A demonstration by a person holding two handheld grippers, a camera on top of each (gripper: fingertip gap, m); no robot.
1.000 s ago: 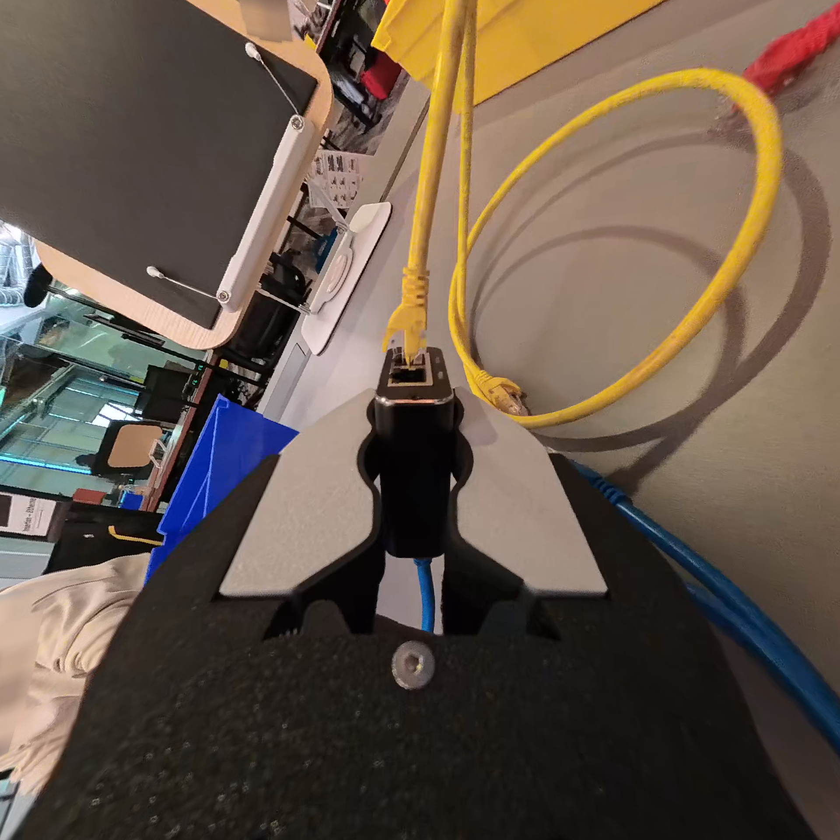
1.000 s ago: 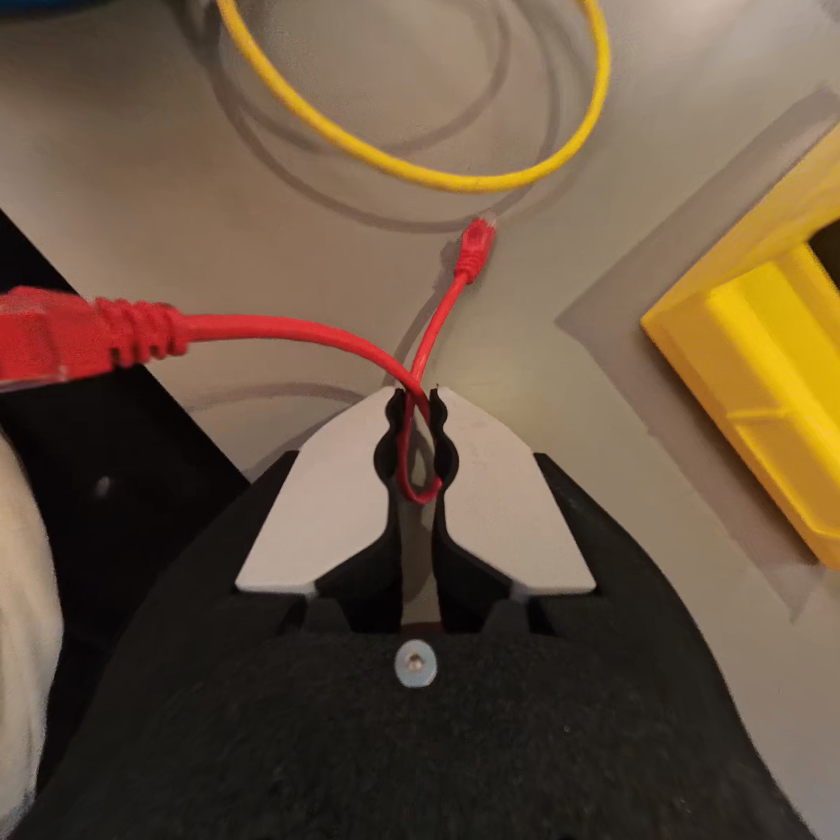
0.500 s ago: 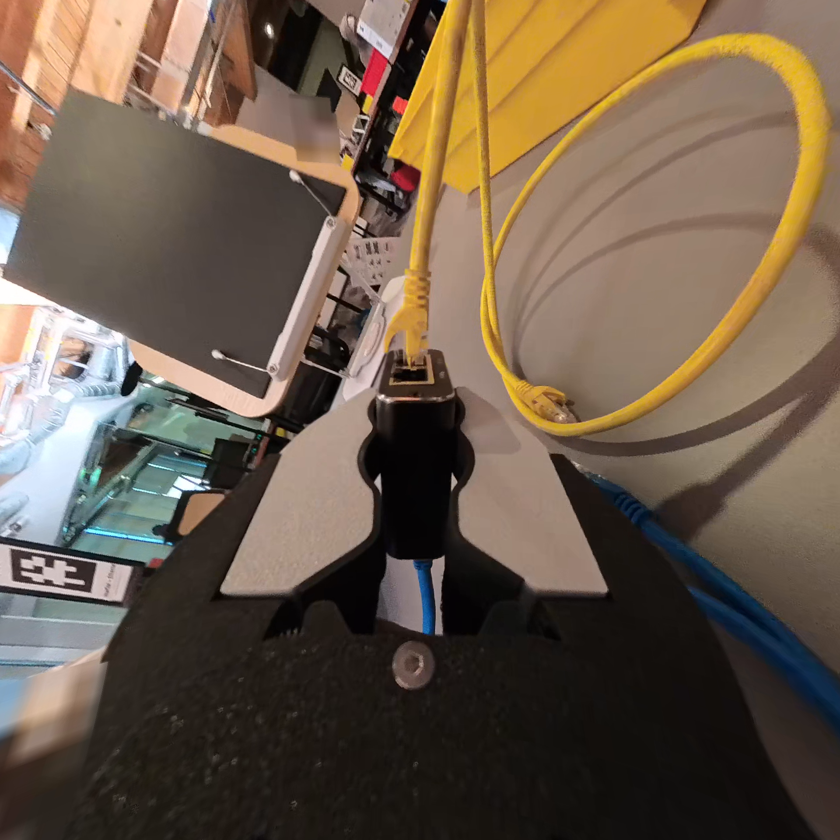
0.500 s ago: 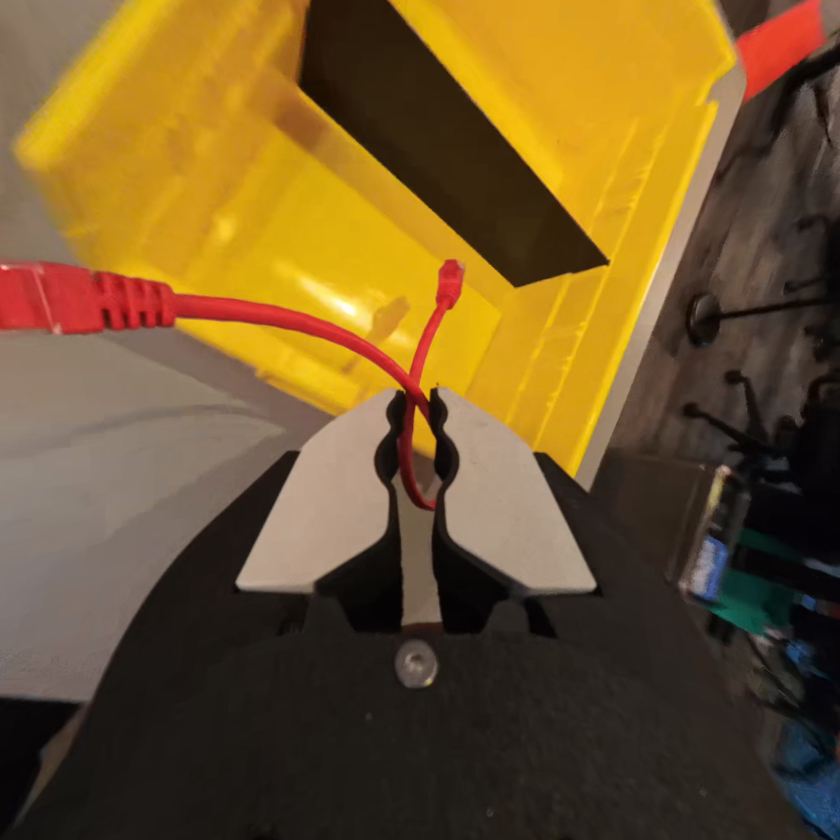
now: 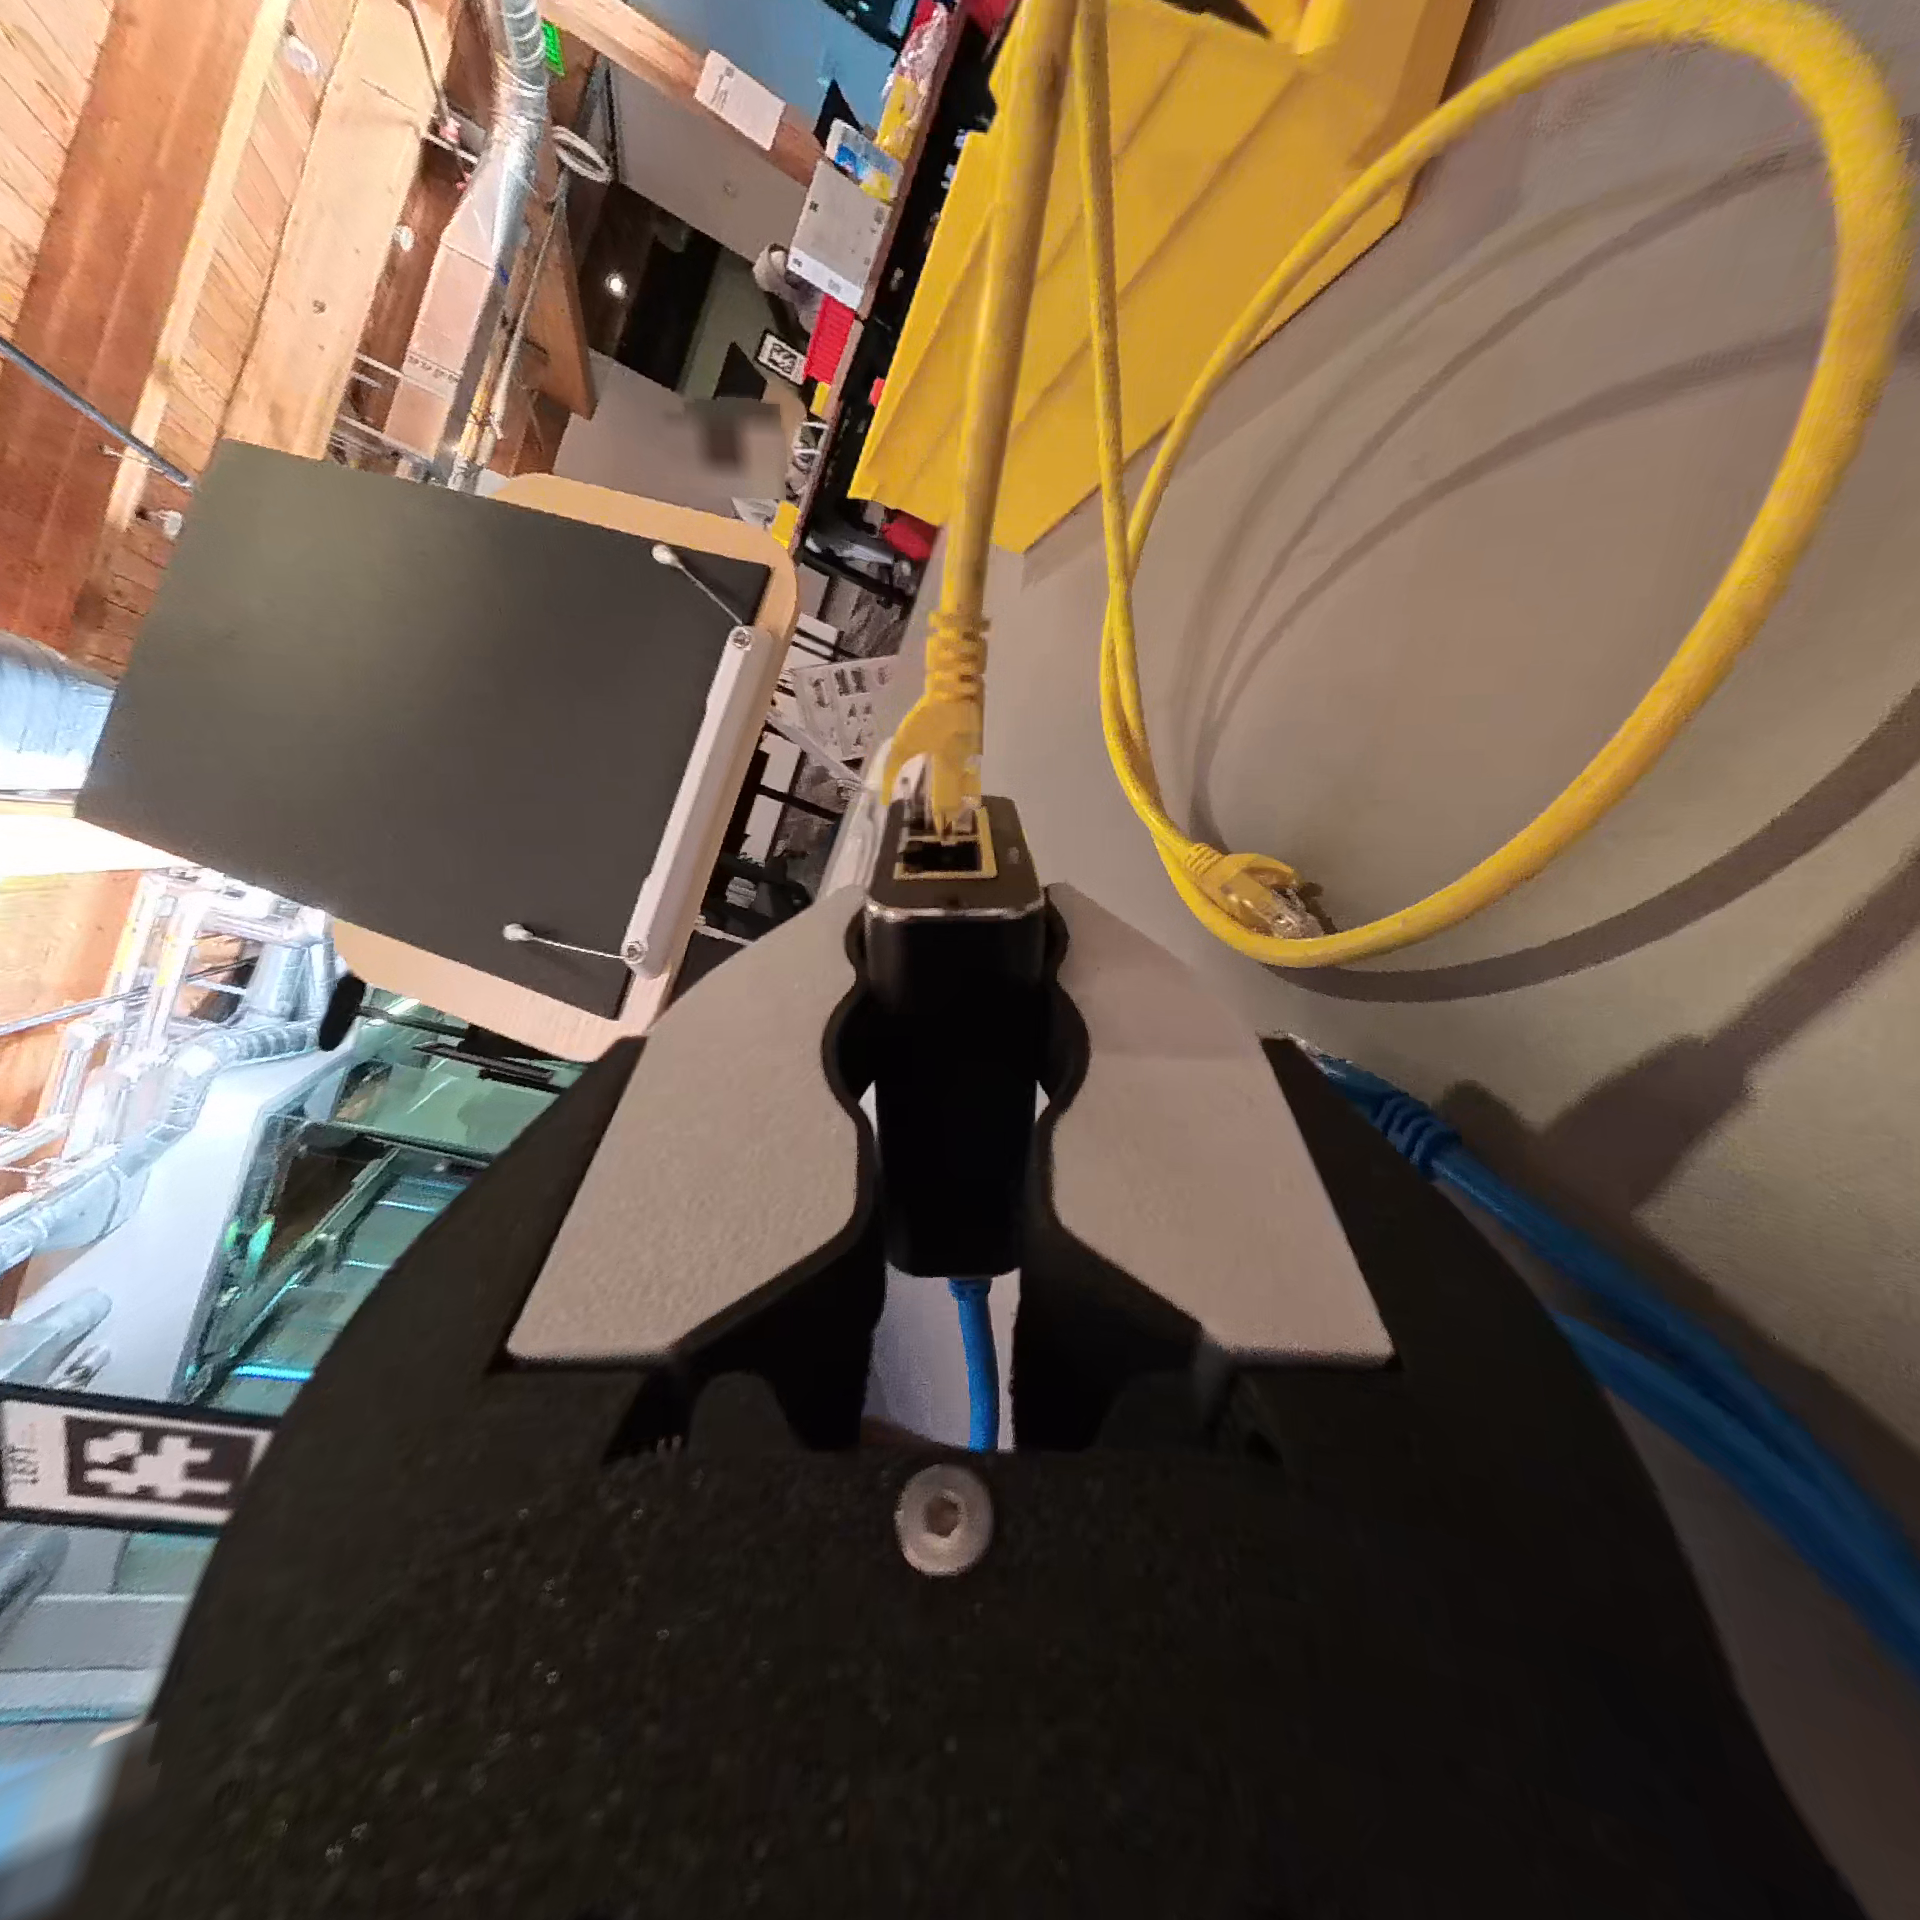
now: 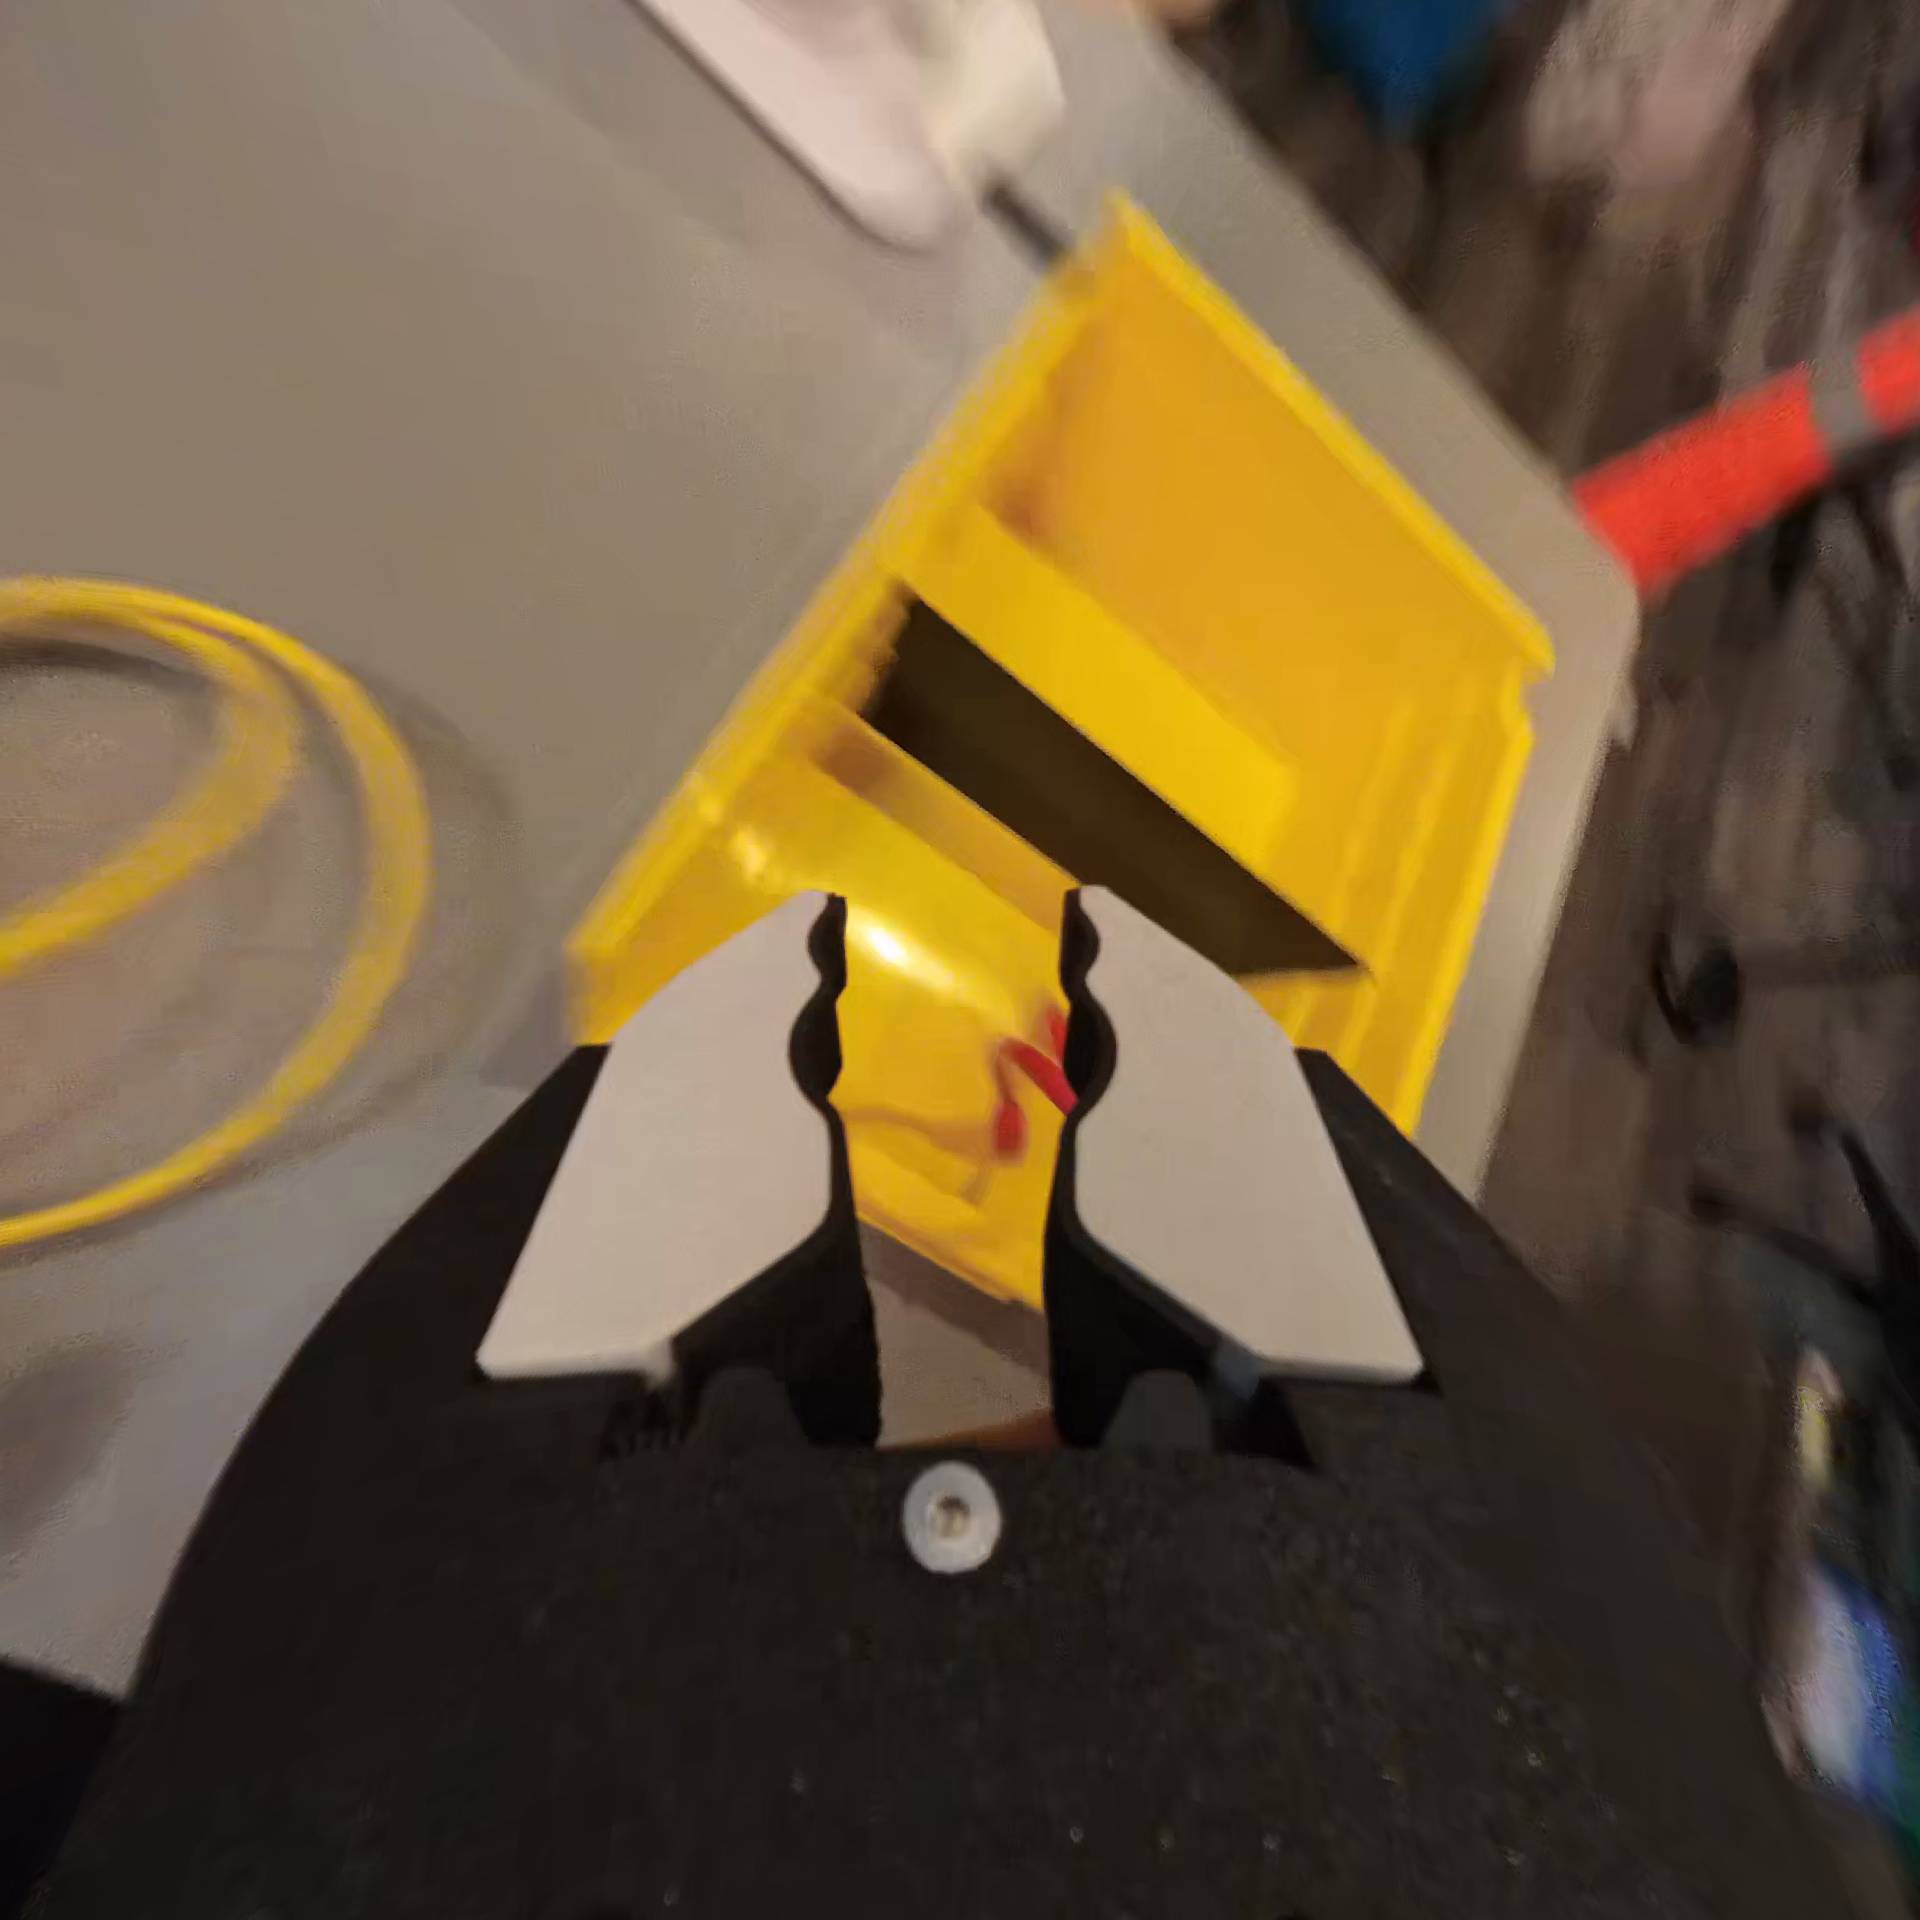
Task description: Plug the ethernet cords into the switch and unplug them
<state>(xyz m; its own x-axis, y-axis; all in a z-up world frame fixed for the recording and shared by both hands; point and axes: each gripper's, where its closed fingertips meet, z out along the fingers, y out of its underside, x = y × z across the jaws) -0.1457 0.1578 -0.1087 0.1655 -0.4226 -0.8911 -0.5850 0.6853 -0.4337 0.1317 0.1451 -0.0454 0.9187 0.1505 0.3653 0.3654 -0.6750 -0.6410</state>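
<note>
My left gripper point(image 5: 954, 914) is shut on a small black switch point(image 5: 956, 1060), held above the grey table. A yellow ethernet cord point(image 5: 982, 436) is plugged into the switch's far port; its other plug point(image 5: 1252, 891) lies on the table inside the cord's loop. A blue cord point(image 5: 977, 1371) enters the switch's near end between the fingers. My right gripper point(image 6: 951, 904) is open and empty above a yellow bin point(image 6: 1195, 727). The red cord point(image 6: 1023, 1081) lies in the bin, seen blurred between the fingers.
More blue cord point(image 5: 1662, 1351) runs along the grey table point(image 5: 1558, 623) at the right. The yellow bin point(image 5: 1143, 260) stands at the far end. A black panel on a wooden board point(image 5: 416, 707) hangs beyond the table edge. The yellow loop point(image 6: 260, 883) lies left of the bin. One gripper's finger ends stand about 30 cm off the other's.
My right gripper has opened and let go of the red cord, which dropped into the yellow bin. My left gripper has tilted a little, still holding the switch.
</note>
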